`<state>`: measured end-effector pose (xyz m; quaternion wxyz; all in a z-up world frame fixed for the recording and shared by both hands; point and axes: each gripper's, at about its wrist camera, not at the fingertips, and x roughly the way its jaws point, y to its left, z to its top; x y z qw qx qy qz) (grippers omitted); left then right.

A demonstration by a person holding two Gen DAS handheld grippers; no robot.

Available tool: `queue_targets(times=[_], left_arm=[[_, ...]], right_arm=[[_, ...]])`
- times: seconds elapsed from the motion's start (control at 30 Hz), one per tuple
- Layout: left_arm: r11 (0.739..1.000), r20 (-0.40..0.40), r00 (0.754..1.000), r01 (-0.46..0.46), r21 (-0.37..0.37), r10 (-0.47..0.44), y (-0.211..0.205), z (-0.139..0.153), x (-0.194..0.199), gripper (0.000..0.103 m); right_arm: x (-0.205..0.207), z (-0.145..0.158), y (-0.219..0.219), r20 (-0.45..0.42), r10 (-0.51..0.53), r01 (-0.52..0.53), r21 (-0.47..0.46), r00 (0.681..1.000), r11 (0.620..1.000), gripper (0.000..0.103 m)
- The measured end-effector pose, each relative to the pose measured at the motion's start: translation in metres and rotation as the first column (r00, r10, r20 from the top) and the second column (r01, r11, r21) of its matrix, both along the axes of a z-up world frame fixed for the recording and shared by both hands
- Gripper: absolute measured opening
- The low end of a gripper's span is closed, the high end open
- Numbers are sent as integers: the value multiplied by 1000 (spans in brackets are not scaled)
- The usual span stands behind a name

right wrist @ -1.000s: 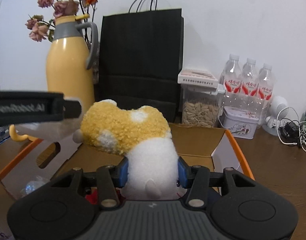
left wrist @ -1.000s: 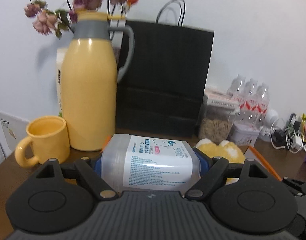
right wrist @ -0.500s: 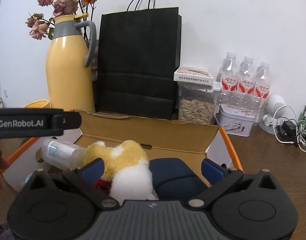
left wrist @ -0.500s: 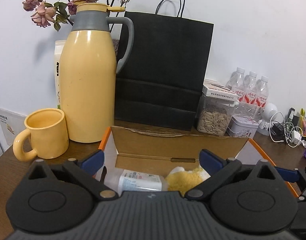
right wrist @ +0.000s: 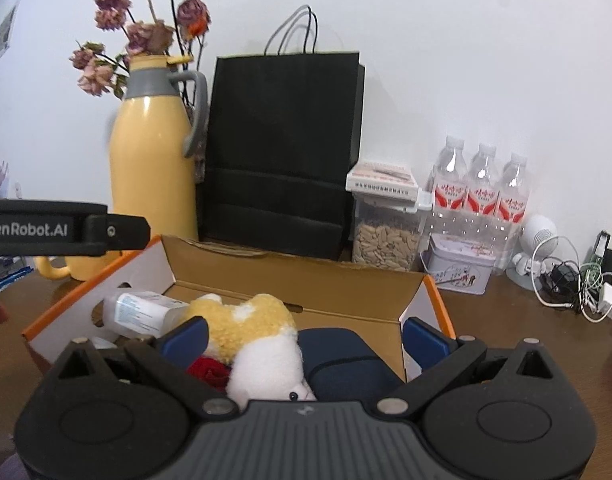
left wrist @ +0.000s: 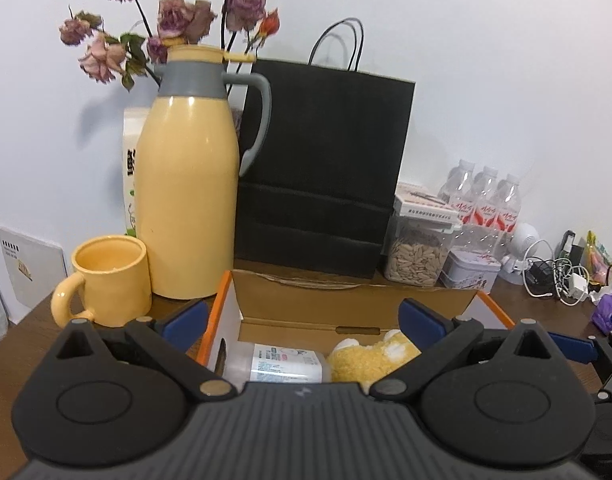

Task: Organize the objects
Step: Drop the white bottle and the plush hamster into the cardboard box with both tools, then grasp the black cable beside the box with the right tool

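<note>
Cardboard box (right wrist: 306, 280), open top, orange-edged flaps, sits on the wooden tabletop (right wrist: 526, 332) in front of the back-wall clutter. Inside: clear plastic bottle (right wrist: 140, 312) with white label lying on its side at the box's left end, its cap end against a yellow-and-white plush toy (right wrist: 258, 334) in the middle; a dark blue item (right wrist: 346, 360) to the plush's right, something red (right wrist: 208, 372) under its near side. Left hand-held gripper (left wrist: 302, 326) above the box's near-left part, jaws spread wide, holding nothing. Right hand-held gripper (right wrist: 304, 338) above the near edge, jaws likewise spread, empty. Behind the box along the tabletop's back edge: yellow mug (left wrist: 112, 280), yellow thermos jug (left wrist: 188, 200) with dried roses (left wrist: 174, 20) behind it, black paper bag (left wrist: 322, 168), jar of seeds (right wrist: 386, 236), three water bottles (right wrist: 482, 188), white tin (right wrist: 460, 268), tangled cables (right wrist: 578, 284) toward the right edge.
</note>
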<state>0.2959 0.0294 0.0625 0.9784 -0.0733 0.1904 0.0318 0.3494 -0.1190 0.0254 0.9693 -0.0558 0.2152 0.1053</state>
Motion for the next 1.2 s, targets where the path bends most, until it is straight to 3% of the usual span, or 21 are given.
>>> queue_targets(times=[0.27, 0.63, 0.73, 0.8, 0.87, 0.97, 1.17, 1.2], left_arm=[[999, 18, 1000, 13, 32, -13, -1, 2, -39, 103], [996, -114, 992, 57, 73, -48, 2, -39, -81, 103], [995, -138, 989, 65, 69, -56, 5, -47, -90, 103], [996, -147, 987, 72, 60, -63, 7, -51, -96, 103], [995, -149, 986, 83, 51, -75, 9, -53, -102, 103], [994, -149, 985, 94, 55, -85, 9, -54, -111, 101], [989, -154, 980, 134, 55, -124, 5, -55, -117, 82], [988, -157, 979, 142, 54, -132, 4, -55, -117, 80]], right_arm=[[-41, 5, -3, 55, 37, -36, -29, 998, 999, 103], [-90, -33, -9, -27, 111, -112, -66, 993, 992, 99], [-102, -41, -6, -48, 172, -175, -67, 984, 982, 76], [-106, -46, -1, -69, 220, -225, -63, 973, 972, 54], [-108, -49, 5, -84, 262, -268, -63, 961, 961, 41], [-107, -52, 13, -106, 314, -321, -57, 943, 945, 37], [-96, -61, 24, -153, 326, -339, -70, 933, 938, 33], [-94, -61, 24, -153, 327, -339, -61, 933, 939, 28]])
